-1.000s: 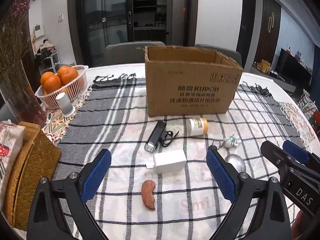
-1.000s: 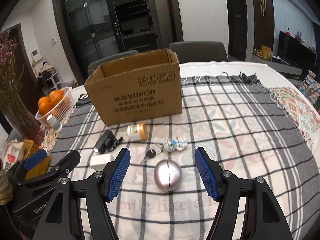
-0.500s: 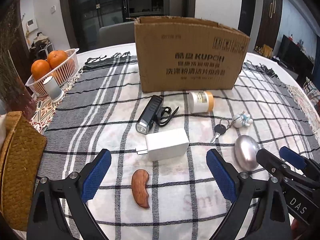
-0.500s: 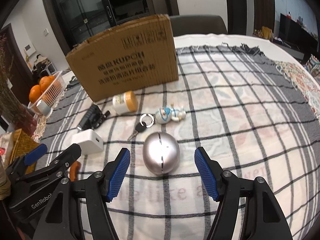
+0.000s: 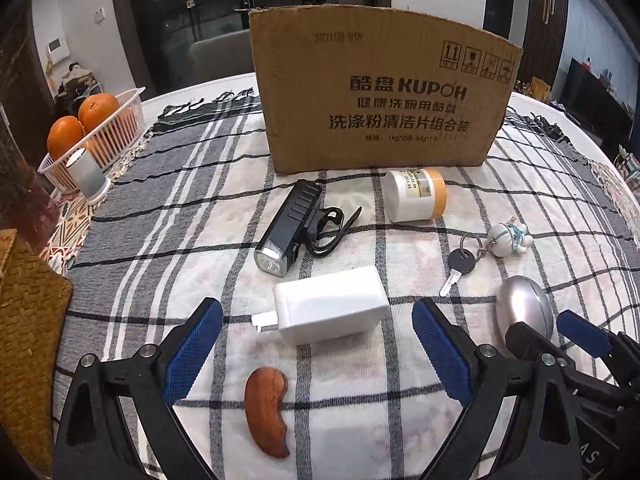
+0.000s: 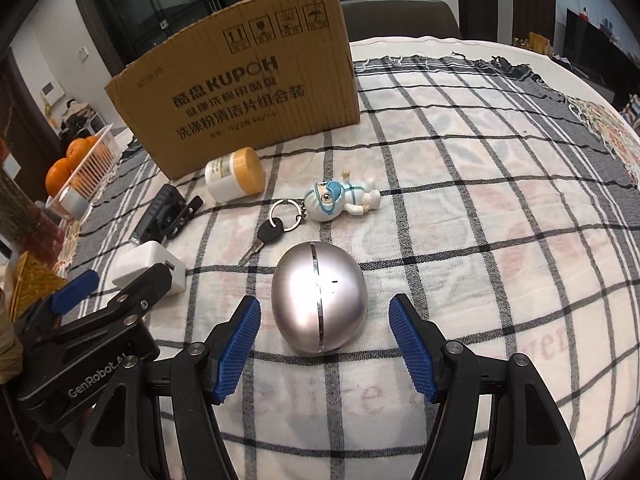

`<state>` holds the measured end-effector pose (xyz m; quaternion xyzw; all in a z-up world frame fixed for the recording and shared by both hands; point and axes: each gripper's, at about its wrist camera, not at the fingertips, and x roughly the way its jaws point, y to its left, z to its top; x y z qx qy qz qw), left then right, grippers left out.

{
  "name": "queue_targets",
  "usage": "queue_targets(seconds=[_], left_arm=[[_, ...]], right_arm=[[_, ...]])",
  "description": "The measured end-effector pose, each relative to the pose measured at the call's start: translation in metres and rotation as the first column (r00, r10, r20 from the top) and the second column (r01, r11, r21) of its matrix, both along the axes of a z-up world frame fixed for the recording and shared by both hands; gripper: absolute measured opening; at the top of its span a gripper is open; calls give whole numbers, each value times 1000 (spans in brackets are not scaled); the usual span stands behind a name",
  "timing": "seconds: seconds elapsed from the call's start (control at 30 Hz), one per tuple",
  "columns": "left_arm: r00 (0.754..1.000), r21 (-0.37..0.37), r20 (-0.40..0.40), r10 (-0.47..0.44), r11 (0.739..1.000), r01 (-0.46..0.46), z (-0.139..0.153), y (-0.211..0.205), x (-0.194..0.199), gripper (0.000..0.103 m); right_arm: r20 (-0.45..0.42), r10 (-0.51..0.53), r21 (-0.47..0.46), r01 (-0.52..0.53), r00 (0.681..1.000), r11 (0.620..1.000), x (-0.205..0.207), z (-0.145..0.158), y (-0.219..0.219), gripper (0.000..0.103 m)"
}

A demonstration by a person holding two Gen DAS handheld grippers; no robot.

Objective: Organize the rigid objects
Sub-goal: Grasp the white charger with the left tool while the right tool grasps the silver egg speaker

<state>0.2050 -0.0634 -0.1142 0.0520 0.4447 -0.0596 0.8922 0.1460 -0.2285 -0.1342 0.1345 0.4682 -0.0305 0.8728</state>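
Observation:
On the checked cloth lie a white charger [image 5: 330, 305], a black bike light [image 5: 290, 226], a white jar with a yellow lid [image 5: 414, 196], a key with a figurine keychain [image 5: 486, 250], a brown wooden piece [image 5: 266, 410] and a silver egg-shaped object [image 6: 319, 298]. My left gripper [image 5: 316, 354] is open and low, the charger just ahead between its fingers. My right gripper [image 6: 325, 346] is open, its fingers either side of the silver egg's near end. A cardboard box [image 5: 380, 104] stands behind the objects.
A white basket of oranges [image 5: 94, 132] and a small white cylinder [image 5: 90, 174] sit at the far left. A woven wicker box [image 5: 28, 320] stands at the left edge. The key and figurine [image 6: 340, 200] lie just beyond the silver egg.
Both grippers have moved forward and lower toward the table. The charger and the silver egg now sit much closer to the open fingers. No object has moved.

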Motion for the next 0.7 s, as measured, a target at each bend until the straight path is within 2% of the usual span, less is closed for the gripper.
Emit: queue_targets(seconds=[0.17,0.27,0.33,0.47,0.57,0.7], left_arm=[[1000,-7,-16,4,1000,-4,-7,-1,8,92],[999,-16,-37,4,1000,-5,-12,-1,13,86],[999,-17,-45,2,1000,-3,-15,-1,15,77],[999,7,-39,-2,1000,2,-18,-3,17,71],[999,3,-33,-10,1000,10,-18,-3,16,71],[999,9,-25,-24,1000,25,-19,-2,15,71]], right_arm=[[-14,4,0,-4,1000,1000,7,-4,1,68],[-19,13,-6,-14,1000,1000,10,-7,4,68],[-26,18,-3,-18,1000,1000,13,-10,5,68],[-23,30,-22,-31,999,999,14,-11,9,64],[-23,28,-44,-29,999,999,14,-11,10,55],[-21,30,-46,-31,999,998,14,-11,10,55]])
